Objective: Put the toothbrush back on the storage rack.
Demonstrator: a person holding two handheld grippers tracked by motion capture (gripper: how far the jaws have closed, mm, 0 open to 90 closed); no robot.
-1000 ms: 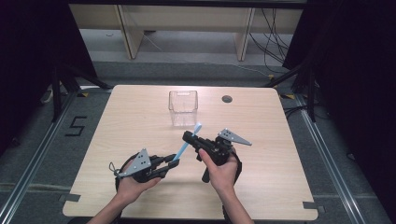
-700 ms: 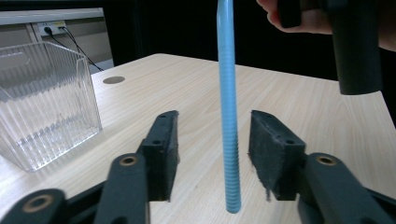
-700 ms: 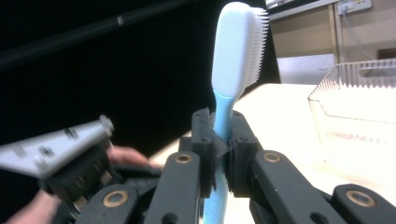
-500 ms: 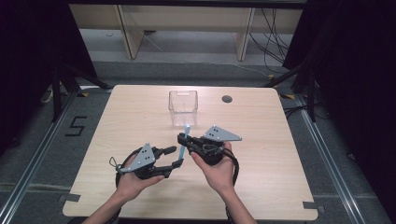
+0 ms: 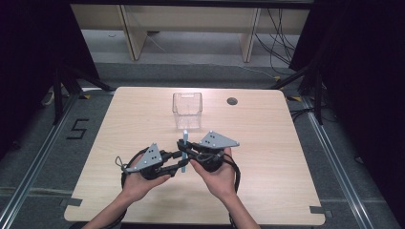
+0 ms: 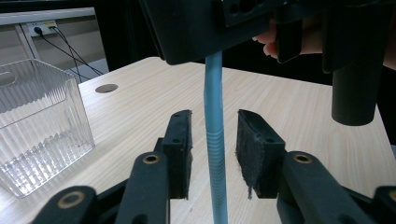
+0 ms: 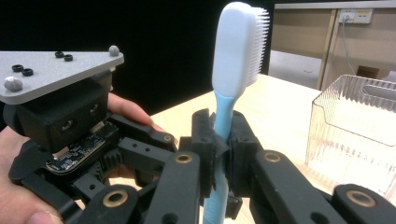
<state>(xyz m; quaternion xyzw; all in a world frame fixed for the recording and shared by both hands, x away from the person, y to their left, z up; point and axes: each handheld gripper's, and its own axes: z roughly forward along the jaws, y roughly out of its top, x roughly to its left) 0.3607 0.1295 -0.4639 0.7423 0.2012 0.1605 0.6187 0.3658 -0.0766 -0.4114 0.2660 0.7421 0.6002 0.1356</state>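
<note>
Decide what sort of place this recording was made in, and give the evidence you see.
Probably a lab or recording room, not a home: a bare wooden table on a floor marked with a "5", loose cables behind, and only a toothbrush and a clear plastic box as props.

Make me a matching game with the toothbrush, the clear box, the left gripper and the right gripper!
Things:
1. toothbrush
2. box
3. left gripper
4. right gripper

States:
A. open, jaws either side of the handle
B. empty, standing on the table
C. shut on the handle
D. held upright, bristle end up

Pairs: 1-D, 2-B, 3-A, 4-C
</note>
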